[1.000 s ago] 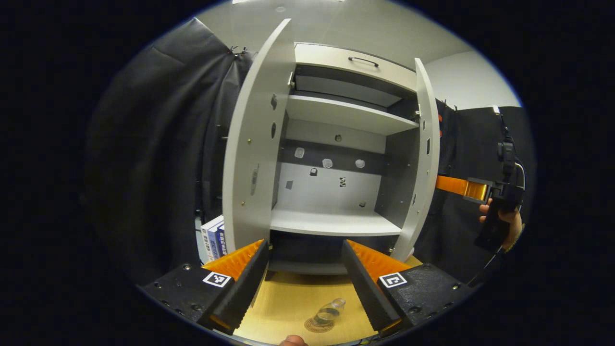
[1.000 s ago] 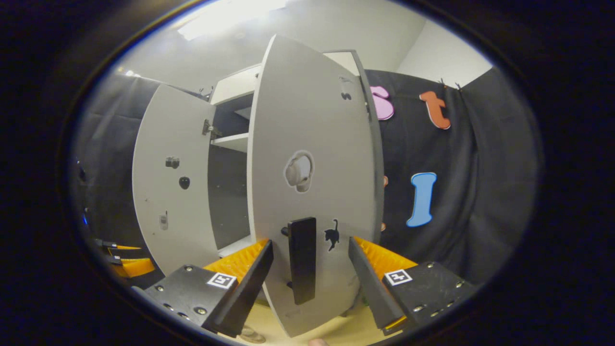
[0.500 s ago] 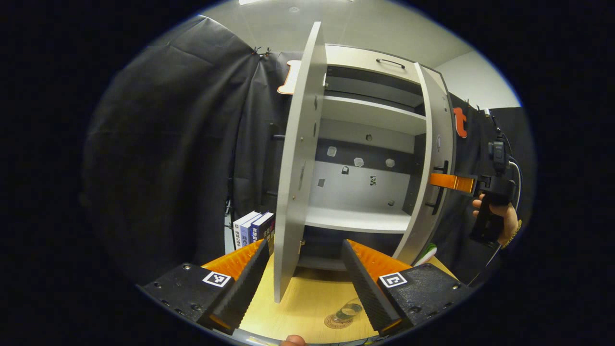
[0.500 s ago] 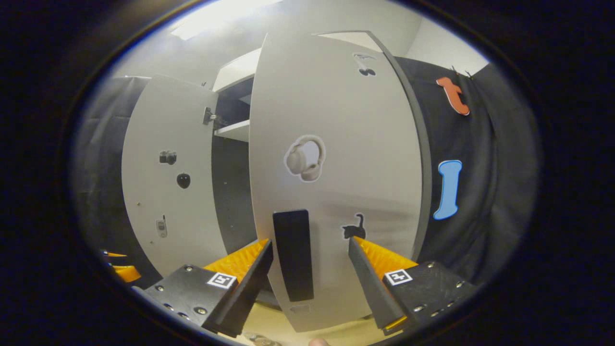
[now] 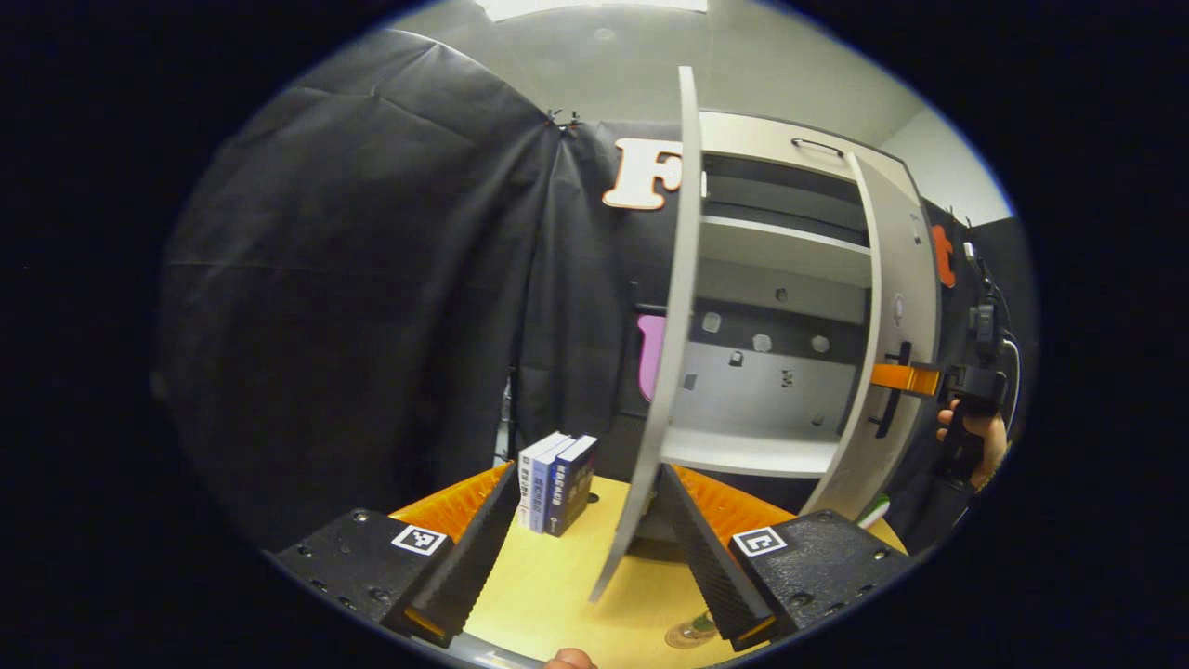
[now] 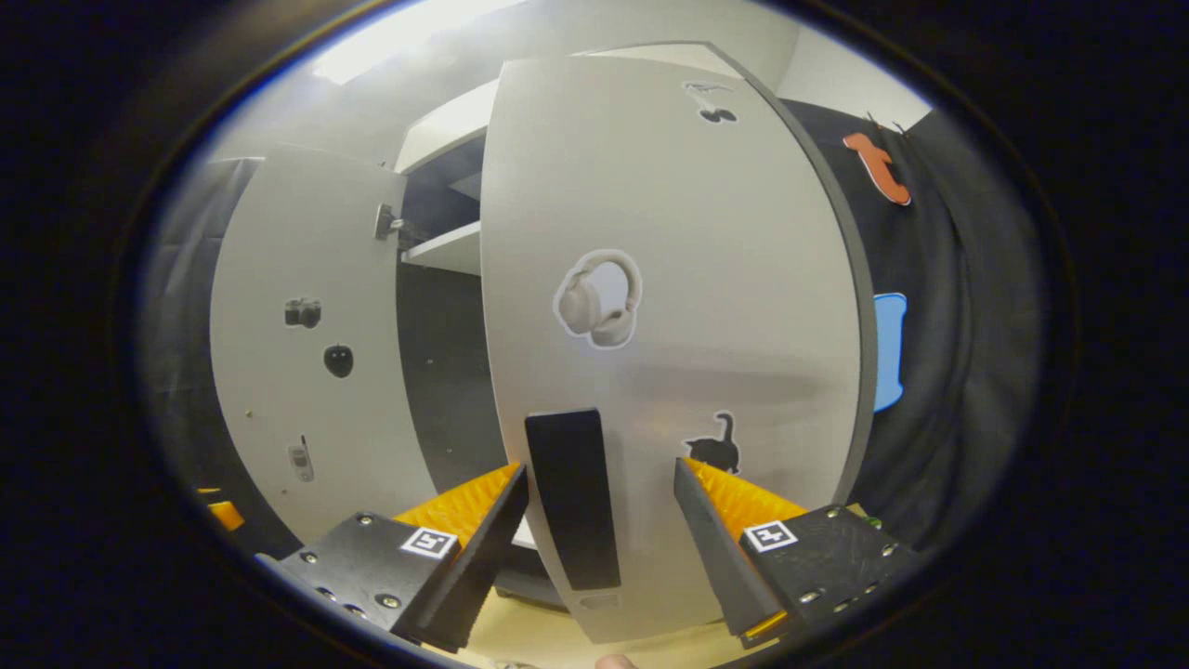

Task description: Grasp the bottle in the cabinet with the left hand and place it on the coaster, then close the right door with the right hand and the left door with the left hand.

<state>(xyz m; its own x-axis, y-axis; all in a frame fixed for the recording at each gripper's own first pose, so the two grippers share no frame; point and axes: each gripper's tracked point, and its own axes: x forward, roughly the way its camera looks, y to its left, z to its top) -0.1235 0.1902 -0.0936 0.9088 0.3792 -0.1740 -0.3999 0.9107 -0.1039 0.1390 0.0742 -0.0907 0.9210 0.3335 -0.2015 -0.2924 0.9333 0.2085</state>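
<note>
Bottle [image 5: 692,634] on coaster, axis unclear; left gripper [image 5: 581,548] fingers spread, right gripper [image 6: 604,544] fingers spread astride door handle [image 6: 573,497].

Left door [image 5: 671,353]: stands edge-on between open fingers of left gripper [image 5: 583,544], splitting the passage.
Books [image 5: 557,483]: upright on table [image 5: 548,595] left of door; bare tabletop before them.
Right door [image 6: 669,325]: partly open, handle [image 6: 573,497] between right gripper [image 6: 599,539] fingers; gap to cabinet interior [image 6: 446,372] on its left.

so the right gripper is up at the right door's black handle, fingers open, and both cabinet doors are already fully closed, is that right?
Not quite: neither door is closed. In the right gripper view the right door and left door stand ajar. The open right gripper is indeed at the black handle.
</note>
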